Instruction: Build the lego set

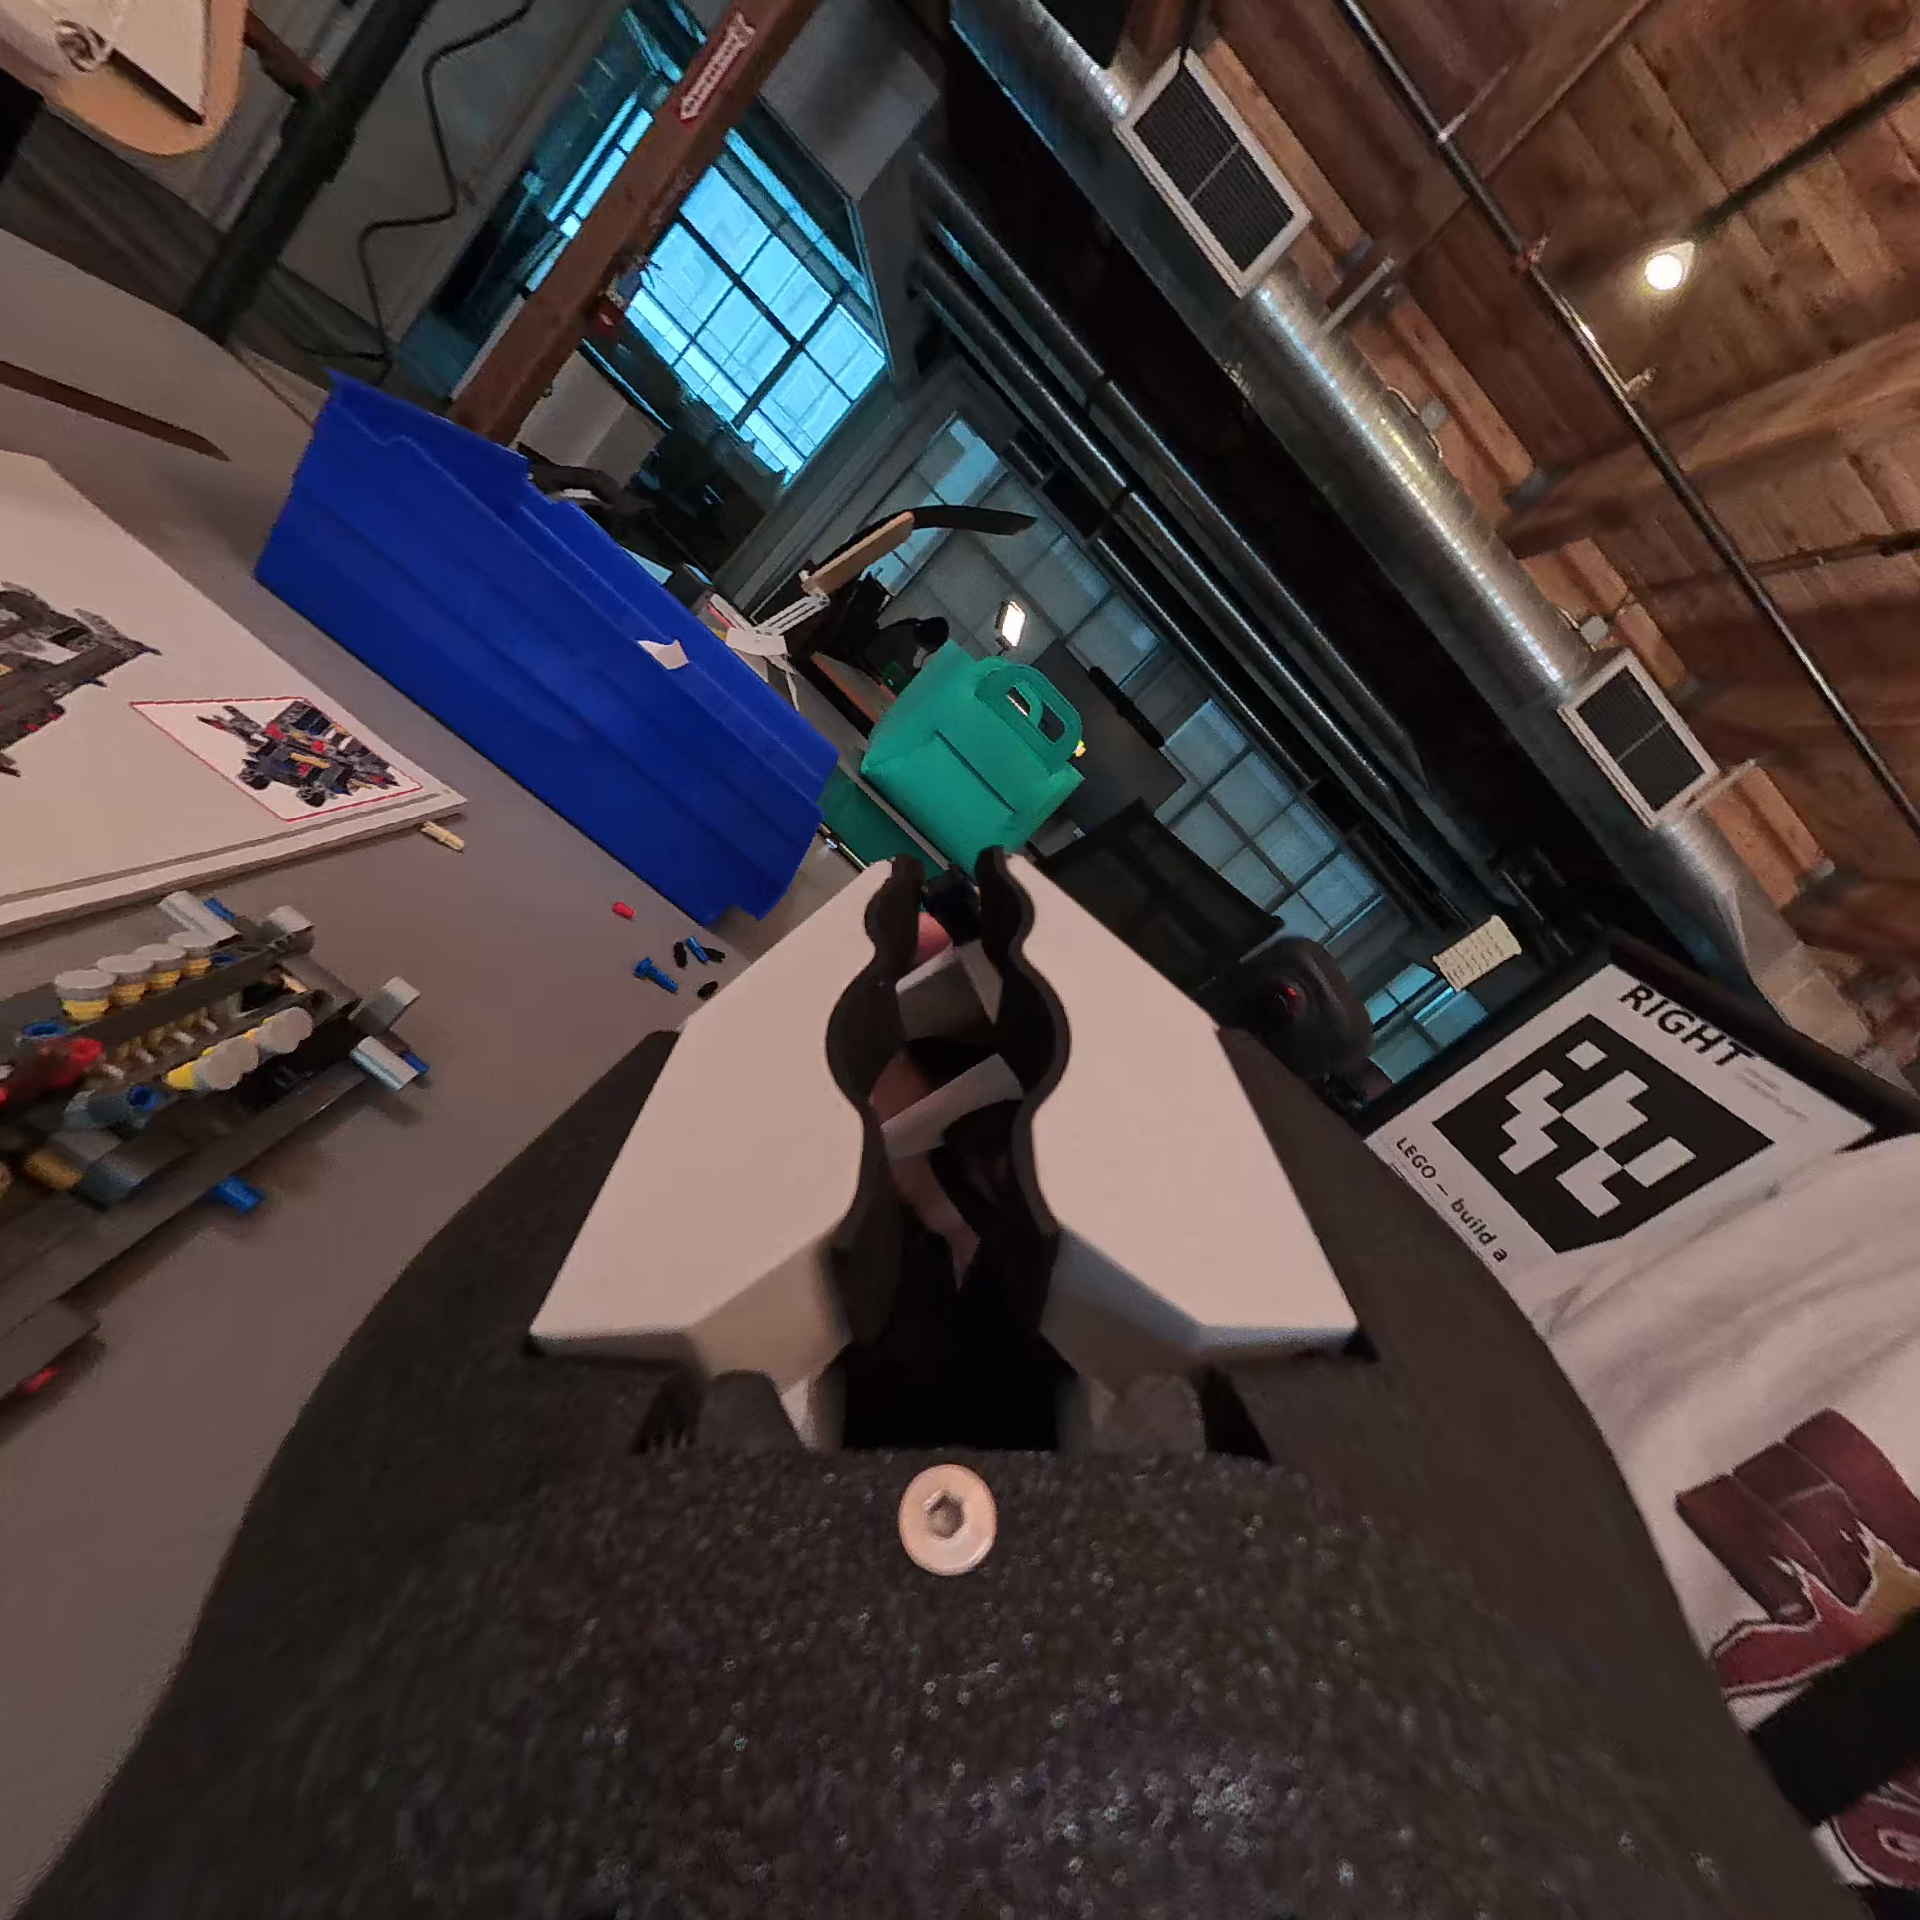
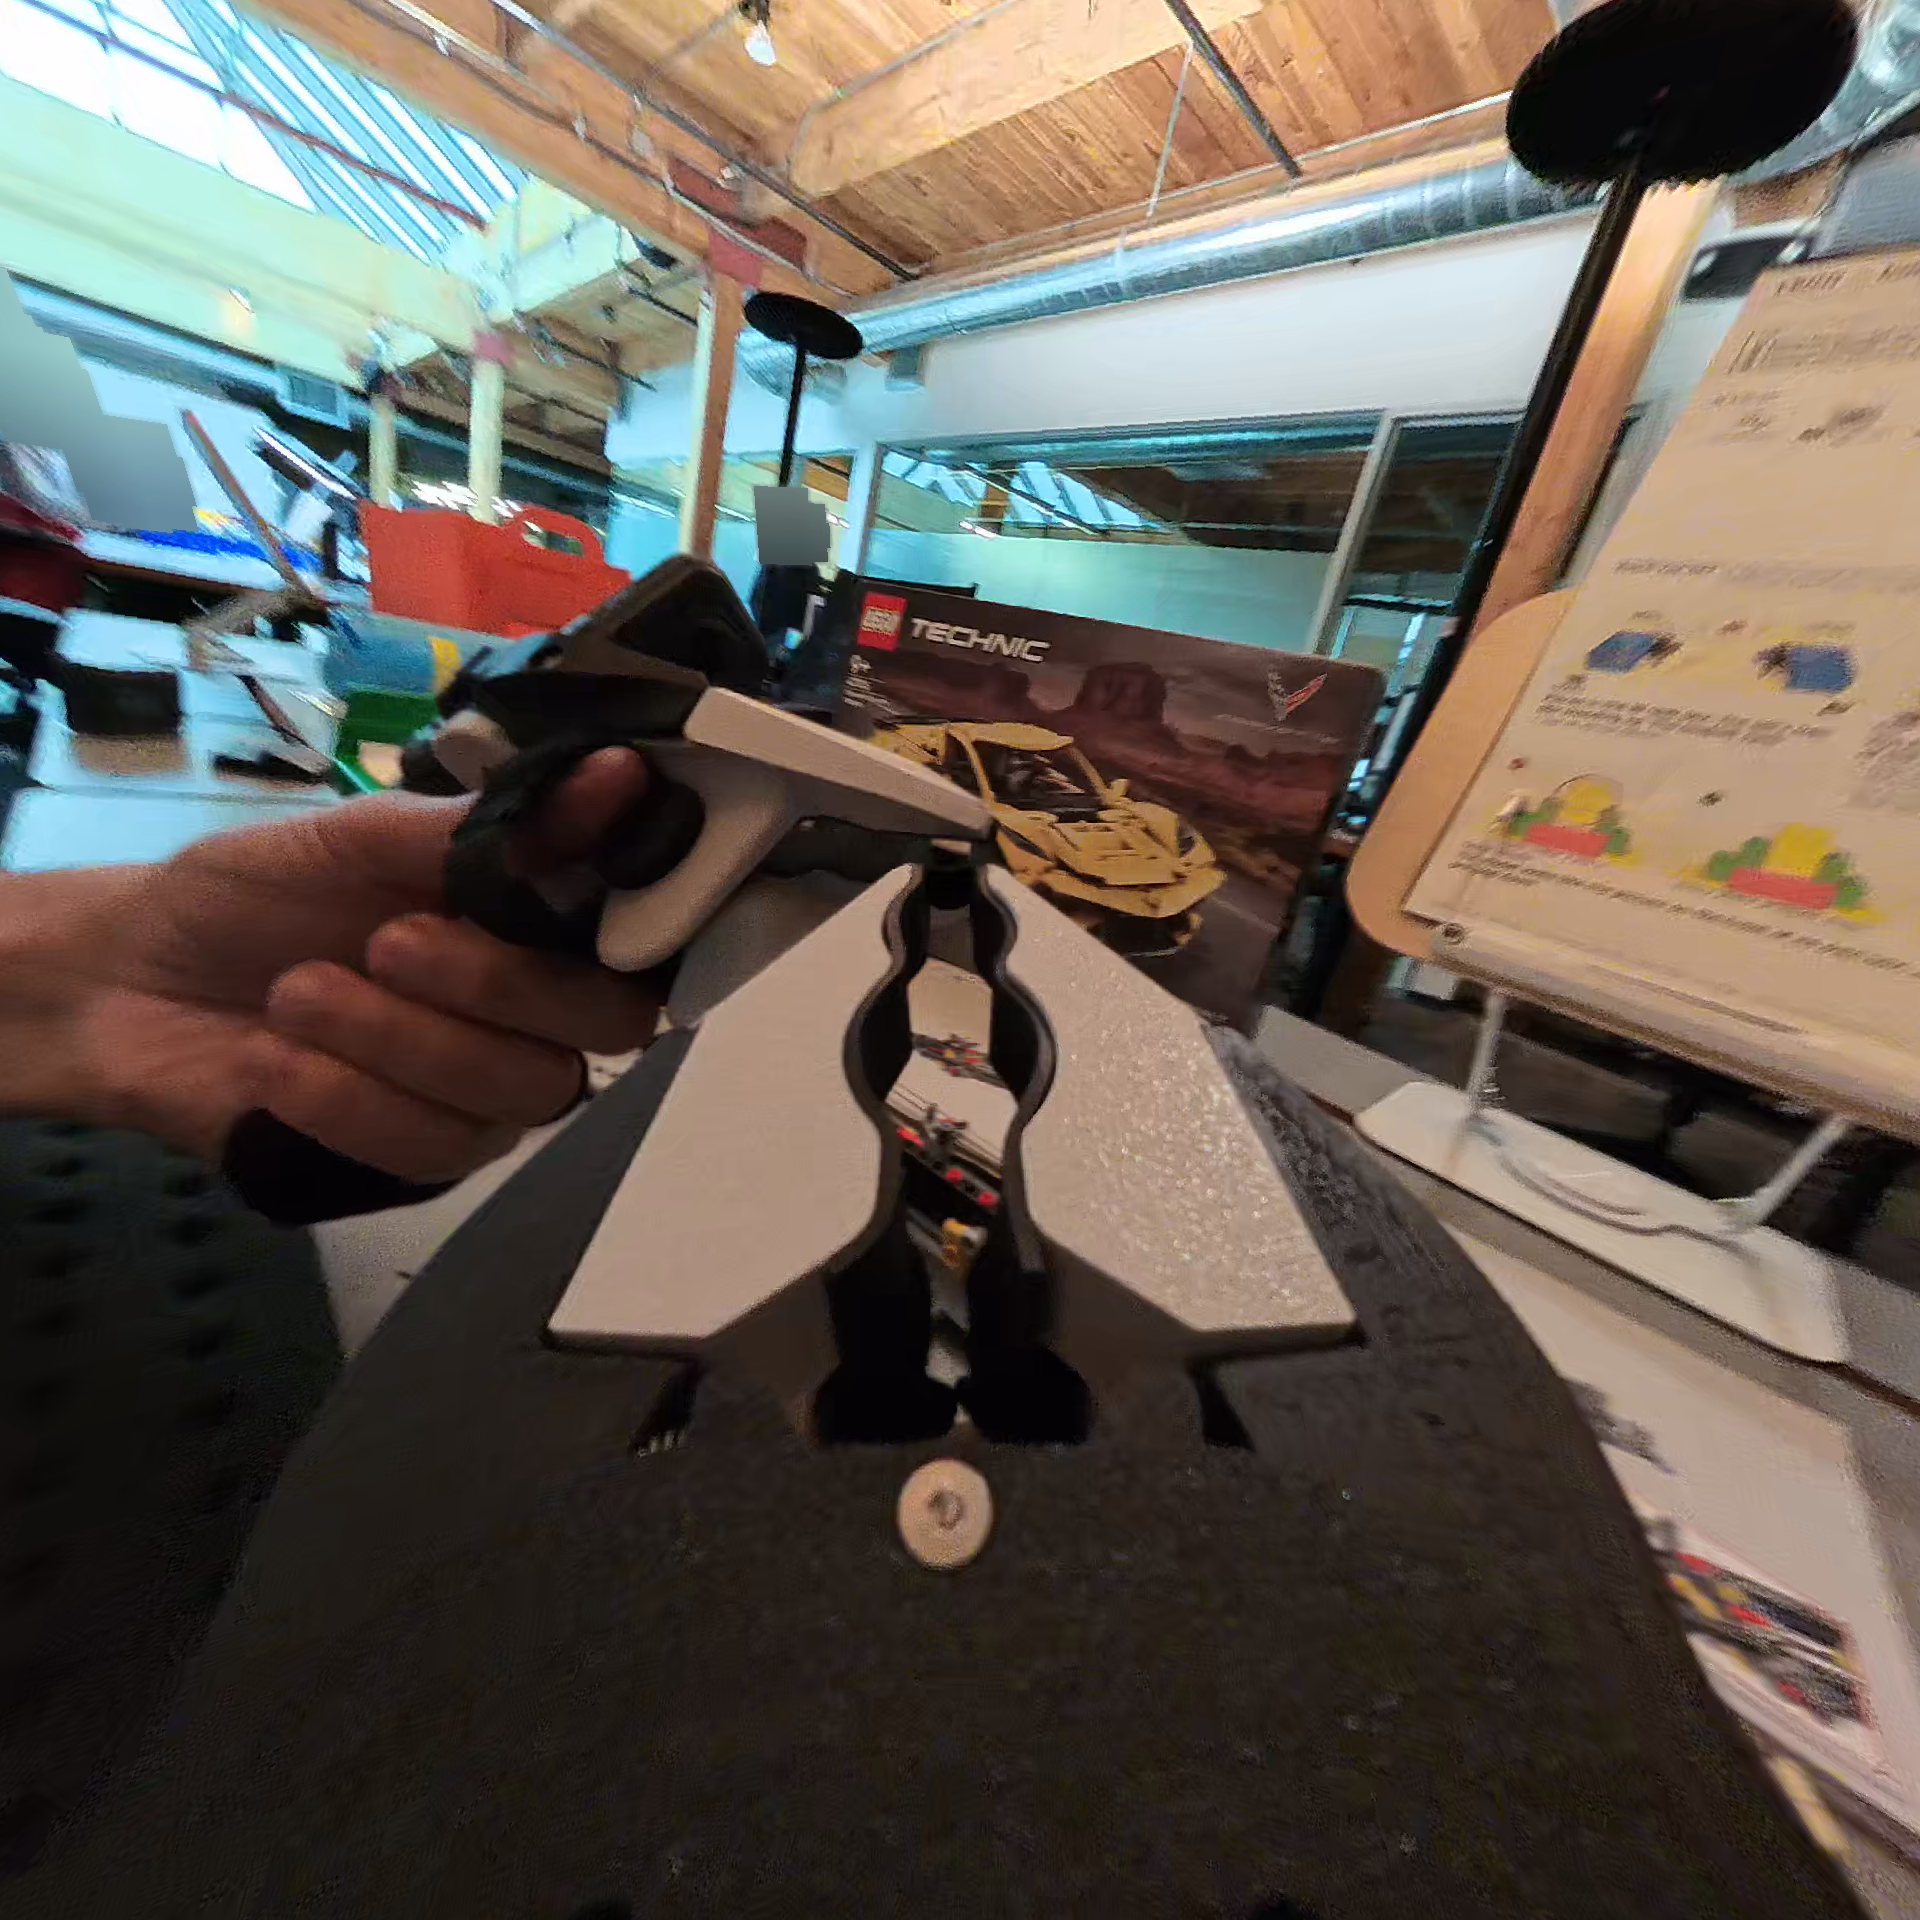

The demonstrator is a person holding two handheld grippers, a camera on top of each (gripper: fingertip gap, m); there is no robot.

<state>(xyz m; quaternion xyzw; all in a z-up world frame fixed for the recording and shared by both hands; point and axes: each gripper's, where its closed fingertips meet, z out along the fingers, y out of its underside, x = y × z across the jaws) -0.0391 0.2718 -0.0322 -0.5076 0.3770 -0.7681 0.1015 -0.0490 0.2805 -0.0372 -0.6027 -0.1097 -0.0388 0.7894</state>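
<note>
Pinching a small black piece (image 2: pixel 948 896) at its tips, the right gripper (image 2: pixel 948 883) met the tip of the left gripper (image 2: pixel 971 826), held in a hand (image 2: pixel 343 987). Only the left wrist view showed the left gripper's (image 1: pixel 943 868) fingers nearly together; whether they held anything was unclear. It also showed the half-built lego model (image 1: pixel 166 1049), loose pins (image 1: pixel 675 961), an instruction booklet (image 1: pixel 156 748) and a blue bin (image 1: pixel 551 665) on the table (image 1: pixel 499 1039).

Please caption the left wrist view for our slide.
Nearly shut hand-held gripper raised beyond a blue plastic bin and part-built multicoloured lego model.
</note>
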